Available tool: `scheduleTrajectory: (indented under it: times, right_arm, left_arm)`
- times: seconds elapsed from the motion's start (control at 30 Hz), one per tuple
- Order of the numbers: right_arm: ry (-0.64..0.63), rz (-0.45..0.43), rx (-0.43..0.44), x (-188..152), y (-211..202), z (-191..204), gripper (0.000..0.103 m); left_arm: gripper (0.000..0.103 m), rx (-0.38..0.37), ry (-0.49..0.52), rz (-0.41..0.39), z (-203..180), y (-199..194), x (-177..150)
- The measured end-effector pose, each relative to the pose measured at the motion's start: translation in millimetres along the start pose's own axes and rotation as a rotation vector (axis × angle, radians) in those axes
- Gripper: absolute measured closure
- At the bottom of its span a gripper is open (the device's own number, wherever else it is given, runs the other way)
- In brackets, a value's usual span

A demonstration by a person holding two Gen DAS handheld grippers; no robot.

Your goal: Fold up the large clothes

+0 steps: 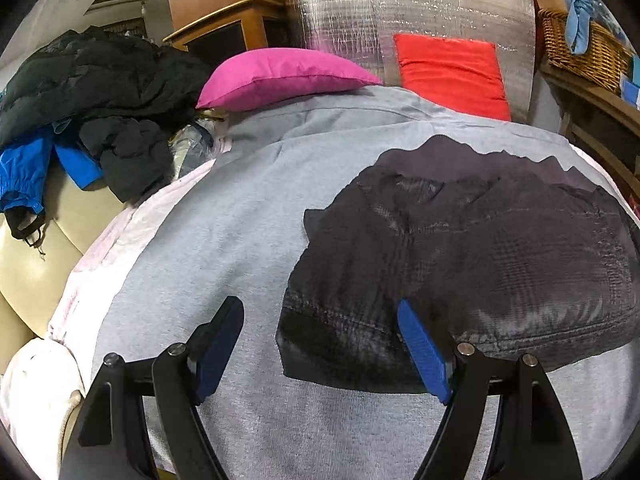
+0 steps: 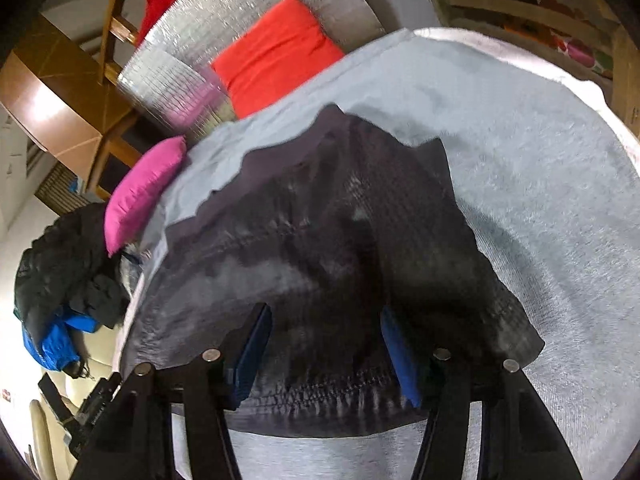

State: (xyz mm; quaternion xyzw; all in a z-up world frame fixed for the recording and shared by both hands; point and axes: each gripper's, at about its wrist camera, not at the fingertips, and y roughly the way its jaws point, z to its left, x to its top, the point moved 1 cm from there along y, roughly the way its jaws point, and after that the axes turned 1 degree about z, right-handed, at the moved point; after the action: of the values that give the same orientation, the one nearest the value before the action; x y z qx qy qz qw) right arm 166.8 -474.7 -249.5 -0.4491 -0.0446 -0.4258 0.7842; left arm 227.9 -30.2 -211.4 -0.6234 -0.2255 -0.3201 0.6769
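A dark grey folded garment (image 1: 480,248) lies flat on a light grey sheet (image 1: 200,220). Its stitched hem faces me. In the left wrist view my left gripper (image 1: 320,308) hovers open over the garment's near left corner. One blue pad (image 1: 220,352) is over bare sheet and the other is at the garment's edge. In the right wrist view the same garment (image 2: 340,240) fills the middle, somewhat blurred. My right gripper (image 2: 325,312) stands open above the hem, its blue pads (image 2: 252,356) apart, with the cloth lying flat beneath them, not pinched.
A pink cushion (image 1: 280,76) and a red cushion (image 1: 452,72) lie at the far end against a silver foil mat (image 1: 380,12). A heap of black and blue clothes (image 1: 80,92) sits at the left on a cream seat (image 1: 32,260). A wicker basket (image 1: 580,48) is at the far right.
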Motion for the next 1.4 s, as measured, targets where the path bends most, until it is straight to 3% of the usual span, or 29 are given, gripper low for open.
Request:
scheduleTrajectory:
  times: [0.33, 0.53, 0.67, 0.77, 0.87, 1.0, 1.1, 1.2, 1.4]
  right_arm:
    - [-0.209, -0.035, -0.061, -14.0, 13.0, 13.7, 0.041]
    - [-0.216, -0.073, -0.063, -15.8, 4.0, 18.8, 0.041]
    - [-0.185, -0.173, 0.033, -14.6, -16.0, 30.3, 0.041]
    - [-0.246, -0.225, 0.084, -17.7, -20.6, 52.1, 0.041]
    - [-0.287, -0.184, 0.125, -22.6, -7.5, 72.8, 0.041]
    - [-0.279, -0.057, 0.125, -28.8, 24.4, 81.8, 0.041]
    - [-0.285, 0.0, 0.099, -34.4, 39.8, 79.8, 0.04]
    - [-0.291, 0.004, 0.11, -34.4, 40.7, 78.6, 0.04]
    - [-0.288, 0.006, 0.107, -33.2, 32.2, 79.0, 0.04]
  left_arm:
    - [0.023, 0.03, 0.025, 0.012, -2.1, 8.2, -4.8]
    - [0.023, 0.033, 0.018, -0.004, -0.5, 1.5, -0.5]
    - [0.021, -0.02, -0.006, -0.11, -5.6, -23.6, 14.6]
    - [0.019, -0.098, 0.025, -0.123, -25.6, -26.1, 22.6]
    - [0.019, -0.156, 0.077, -0.056, -48.3, -7.2, 20.1]
    - [0.017, -0.166, 0.086, 0.047, -65.2, 28.9, 6.5]
    - [0.014, -0.163, 0.111, 0.063, -68.5, 37.5, 3.0]
    - [0.013, -0.115, 0.225, 0.051, -81.9, 43.4, -3.4]
    - [0.014, -0.123, 0.177, 0.031, -73.4, 37.8, 0.4]
